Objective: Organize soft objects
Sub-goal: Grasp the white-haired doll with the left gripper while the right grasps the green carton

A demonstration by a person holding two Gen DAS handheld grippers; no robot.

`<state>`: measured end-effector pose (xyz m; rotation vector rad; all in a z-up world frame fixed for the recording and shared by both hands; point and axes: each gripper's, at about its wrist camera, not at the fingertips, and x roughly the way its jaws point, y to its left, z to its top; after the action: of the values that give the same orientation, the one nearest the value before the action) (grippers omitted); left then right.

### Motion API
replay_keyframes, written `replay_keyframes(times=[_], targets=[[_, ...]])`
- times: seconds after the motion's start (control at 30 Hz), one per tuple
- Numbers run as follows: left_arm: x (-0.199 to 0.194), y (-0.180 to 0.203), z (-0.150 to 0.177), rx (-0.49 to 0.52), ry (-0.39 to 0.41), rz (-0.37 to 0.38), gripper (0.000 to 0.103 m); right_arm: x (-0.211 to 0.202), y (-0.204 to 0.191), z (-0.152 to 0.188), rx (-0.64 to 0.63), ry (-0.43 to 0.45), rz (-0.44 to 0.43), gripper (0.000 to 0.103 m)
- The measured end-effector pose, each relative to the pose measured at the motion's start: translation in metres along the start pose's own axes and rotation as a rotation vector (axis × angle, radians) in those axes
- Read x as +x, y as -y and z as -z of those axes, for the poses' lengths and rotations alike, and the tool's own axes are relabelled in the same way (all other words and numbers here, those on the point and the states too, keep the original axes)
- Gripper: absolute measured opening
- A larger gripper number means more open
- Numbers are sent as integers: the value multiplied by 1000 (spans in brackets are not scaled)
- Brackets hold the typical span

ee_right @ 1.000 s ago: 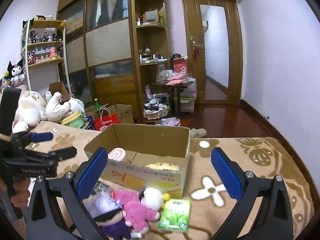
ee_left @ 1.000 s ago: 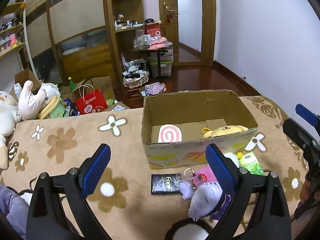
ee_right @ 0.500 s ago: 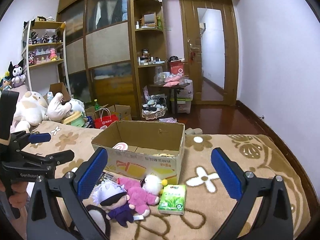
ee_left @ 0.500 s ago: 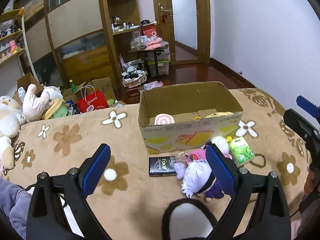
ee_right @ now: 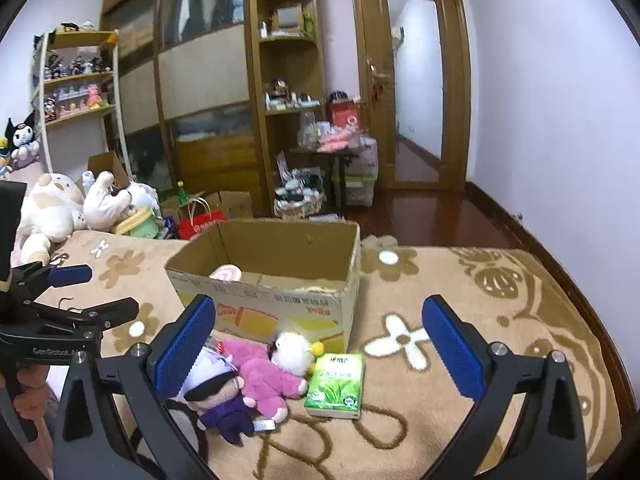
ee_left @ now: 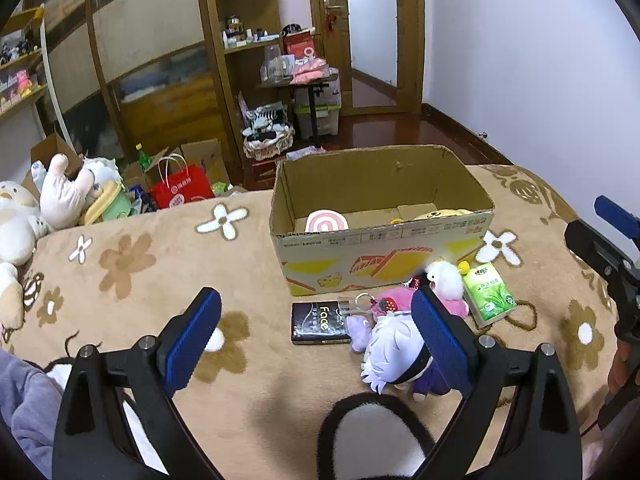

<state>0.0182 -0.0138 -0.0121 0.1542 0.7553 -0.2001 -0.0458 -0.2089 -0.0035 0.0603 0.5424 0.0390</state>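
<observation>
An open cardboard box (ee_left: 384, 240) (ee_right: 272, 304) stands on the brown flowered blanket. It holds a pink swirl cushion (ee_left: 326, 222) and a yellow plush (ee_left: 440, 214). In front of it lie a white-haired doll in purple (ee_left: 396, 356) (ee_right: 216, 388), a pink plush with a white head (ee_left: 440, 288) (ee_right: 272, 372), a green tissue pack (ee_left: 490, 294) (ee_right: 336, 384) and a black "Face" pack (ee_left: 318, 322). My left gripper (ee_left: 316, 336) is open and empty above the black pack. My right gripper (ee_right: 320, 344) is open and empty above the plush toys.
Large plush toys (ee_left: 60, 196) (ee_right: 52, 208) lie at the blanket's left end. A red bag (ee_left: 182, 190) and boxes sit on the floor behind. Wooden shelves (ee_right: 288, 92) and a doorway (ee_right: 416, 92) are at the back. A black-and-white plush (ee_left: 372, 432) lies below the left gripper.
Both grippers have pulled back and risen from the box, so the box and the toys look smaller and farther. Both stay open and empty.
</observation>
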Motion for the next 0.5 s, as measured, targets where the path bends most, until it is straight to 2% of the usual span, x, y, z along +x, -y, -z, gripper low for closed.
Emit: replay_keyframes(times=[0.23,0.5], targets=[[25,1,2,-42,-59,29,95,20,8,4,38,-50,21,103],[54,9,5,-40,-125,49,95,46,12,9,69,-101,23,103]])
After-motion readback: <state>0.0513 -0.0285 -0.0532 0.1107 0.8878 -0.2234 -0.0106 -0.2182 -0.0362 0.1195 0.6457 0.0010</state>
